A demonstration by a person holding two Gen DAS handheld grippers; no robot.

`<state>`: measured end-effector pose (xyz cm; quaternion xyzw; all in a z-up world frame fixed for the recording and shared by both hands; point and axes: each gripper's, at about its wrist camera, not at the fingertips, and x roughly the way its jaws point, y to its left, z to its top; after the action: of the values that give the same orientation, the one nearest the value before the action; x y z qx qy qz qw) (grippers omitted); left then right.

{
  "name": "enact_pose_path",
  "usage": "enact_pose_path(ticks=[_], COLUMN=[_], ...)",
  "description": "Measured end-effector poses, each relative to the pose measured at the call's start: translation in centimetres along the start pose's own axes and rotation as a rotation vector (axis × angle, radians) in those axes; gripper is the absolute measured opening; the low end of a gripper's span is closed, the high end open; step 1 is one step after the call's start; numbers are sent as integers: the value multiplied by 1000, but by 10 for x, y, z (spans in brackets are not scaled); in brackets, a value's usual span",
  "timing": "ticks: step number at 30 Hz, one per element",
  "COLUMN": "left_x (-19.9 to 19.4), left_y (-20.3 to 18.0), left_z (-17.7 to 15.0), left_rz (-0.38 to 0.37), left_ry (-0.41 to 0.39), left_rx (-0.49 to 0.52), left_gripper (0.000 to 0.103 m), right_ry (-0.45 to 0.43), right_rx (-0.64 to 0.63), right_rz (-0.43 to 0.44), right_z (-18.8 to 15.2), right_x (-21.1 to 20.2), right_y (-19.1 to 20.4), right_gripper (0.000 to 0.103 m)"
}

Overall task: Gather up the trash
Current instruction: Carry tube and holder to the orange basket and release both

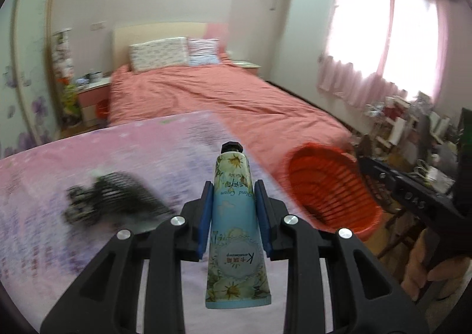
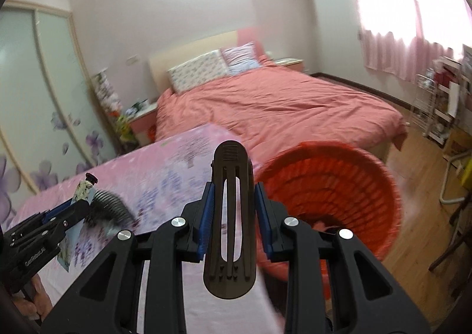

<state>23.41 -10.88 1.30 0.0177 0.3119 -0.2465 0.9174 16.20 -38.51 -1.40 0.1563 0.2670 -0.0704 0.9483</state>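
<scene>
- Because each tool carries one piece of trash, both sets of fingers are clenched: the left gripper (image 1: 233, 210) squeezes a floral hand-cream tube (image 1: 234, 216) between its blue pads (image 1: 206, 216), and the right gripper (image 2: 231, 213) clamps a dark slotted plastic piece (image 2: 230, 222), whose exact nature I cannot tell.
- The tube is held around its middle, black cap pointing far and crimped end near, which I judge keeps it balanced and lets it drop freely once the pads part.
- The dark piece is gripped the same way, lengthwise along the fingers, rounded tip far.
- The red basket (image 2: 330, 192) stands on the wooden floor just right of the pink floral table cover (image 1: 88, 163), its open mouth toward the grippers; it looks placed as the bin, within reach of both hands.
- In the right wrist view the dark piece sits just left of the basket rim, so it seems nearer to being dropped; the tube, seen at far left there, hangs over the table cover.
- A dark ribbed object (image 1: 112, 198) lies on the cover left of the tube, blurred; probably the next thing to collect.
- Something small shows at the basket's bottom, too unclear to name.
- The salmon bed (image 1: 221, 92) lies beyond, uninvolved.
</scene>
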Motion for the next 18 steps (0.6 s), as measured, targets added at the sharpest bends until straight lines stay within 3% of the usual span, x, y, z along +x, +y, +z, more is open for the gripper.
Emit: enact_pose_path(ticks=[7, 11, 13, 14, 15, 16, 18], left_x=[48, 80, 98, 104, 111, 117, 126], left_y=[-82, -115, -125, -128, -128, -127, -120], left_z=[19, 25, 26, 25, 24, 22, 20], left_rz=[-175, -214, -199, -194, -185, -169, -141], left_ry=[12, 29, 38, 47, 56, 65, 81], left_rx=[87, 124, 143, 146, 146, 146, 146], left_gripper=[28, 29, 31, 37, 43, 44, 46], right_ry=[-6, -4, 13, 18, 30, 35, 48], right_rx=[126, 162, 183, 195, 210, 221, 228], right_rz=[-45, -44, -37, -43, -51, -56, -65], right_z=[7, 14, 16, 15, 13, 9, 2], right_x=[12, 27, 41, 45, 50, 52, 54], right_y=[-58, -76, -85, -91, -97, -100, -104], right_gripper=[28, 29, 30, 33, 48, 54, 57])
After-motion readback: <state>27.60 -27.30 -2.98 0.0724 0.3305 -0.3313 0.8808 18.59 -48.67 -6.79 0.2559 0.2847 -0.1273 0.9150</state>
